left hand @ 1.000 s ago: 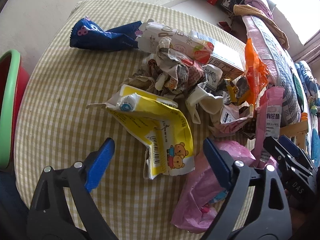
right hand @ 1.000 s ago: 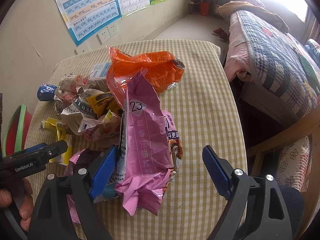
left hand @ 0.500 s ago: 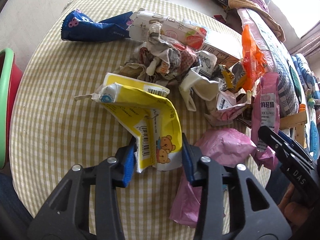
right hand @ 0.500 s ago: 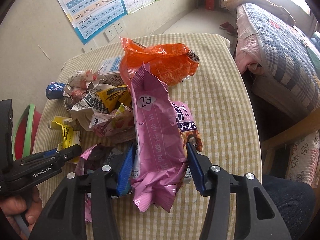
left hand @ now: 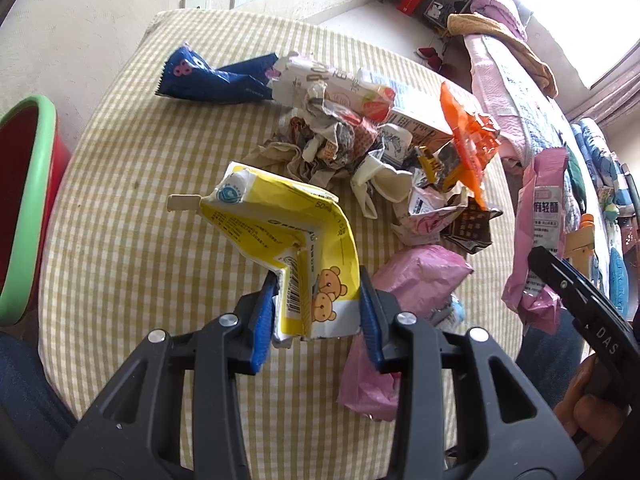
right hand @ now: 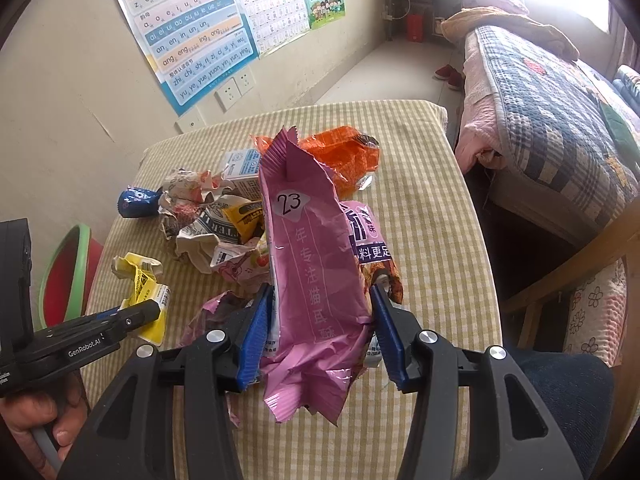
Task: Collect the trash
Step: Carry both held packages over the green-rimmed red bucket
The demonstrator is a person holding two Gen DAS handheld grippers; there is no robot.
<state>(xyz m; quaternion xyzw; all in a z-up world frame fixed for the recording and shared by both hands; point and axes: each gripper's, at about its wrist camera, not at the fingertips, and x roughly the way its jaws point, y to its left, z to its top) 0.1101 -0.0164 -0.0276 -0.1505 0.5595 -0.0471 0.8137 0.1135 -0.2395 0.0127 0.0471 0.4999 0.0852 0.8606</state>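
My left gripper (left hand: pixel 316 312) is shut on the lower end of a yellow bear-printed wrapper (left hand: pixel 296 232) and holds it above the checked tablecloth (left hand: pixel 132 216). My right gripper (right hand: pixel 320 328) is shut on a long pink snack bag (right hand: pixel 316 264) marked 23 and holds it upright; the bag also shows in the left wrist view (left hand: pixel 540 232). A heap of trash lies on the table: crumpled paper (left hand: pixel 332 136), a blue wrapper (left hand: pixel 208 80), an orange bag (right hand: pixel 344 156), a milk carton (right hand: pixel 244 172) and a pink plastic bag (left hand: pixel 404 300).
A red bin with a green rim (left hand: pixel 24 200) stands left of the table, also in the right wrist view (right hand: pixel 68 272). A bed with a quilt (right hand: pixel 560 120) lies to the right. A wooden chair (right hand: pixel 580 280) stands by the table's right edge.
Both grippers closed from open, the left on the yellow wrapper and the right on the pink bag. Both pieces have been lifted off the table.
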